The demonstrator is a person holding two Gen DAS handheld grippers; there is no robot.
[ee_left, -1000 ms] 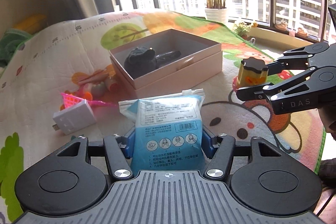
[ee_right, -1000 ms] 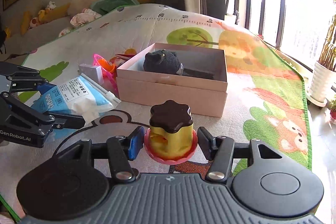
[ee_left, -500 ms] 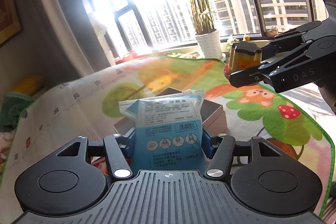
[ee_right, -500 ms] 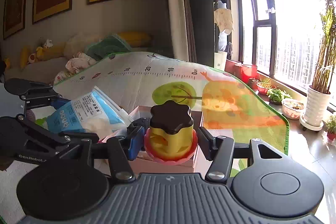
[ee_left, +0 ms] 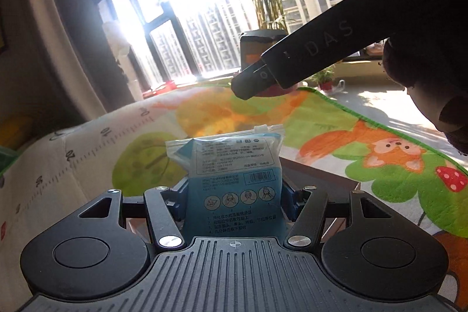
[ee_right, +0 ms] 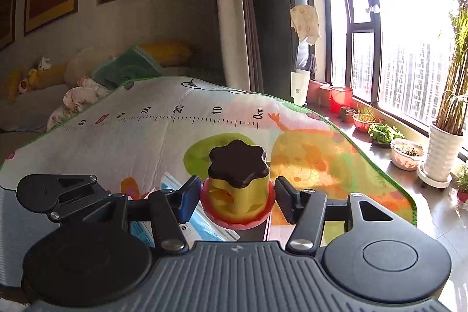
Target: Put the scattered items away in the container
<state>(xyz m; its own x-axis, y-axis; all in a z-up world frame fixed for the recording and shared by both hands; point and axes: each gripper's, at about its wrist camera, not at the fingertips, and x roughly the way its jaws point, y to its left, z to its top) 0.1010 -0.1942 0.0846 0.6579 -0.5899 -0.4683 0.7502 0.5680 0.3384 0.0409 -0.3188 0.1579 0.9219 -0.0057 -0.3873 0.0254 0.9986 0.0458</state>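
Left gripper: jaws just opened a little, blue mask packet between them, blue pads at its sides; grip hard to tell. Pink box just behind packet, toward 1 o'clock. Right gripper: closed on yellow toy with brown top. In left view, up at 1 o'clock. Play mat underneath.

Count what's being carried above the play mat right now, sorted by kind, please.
blue mask packet: 1
yellow toy with dark lid: 1
total: 2
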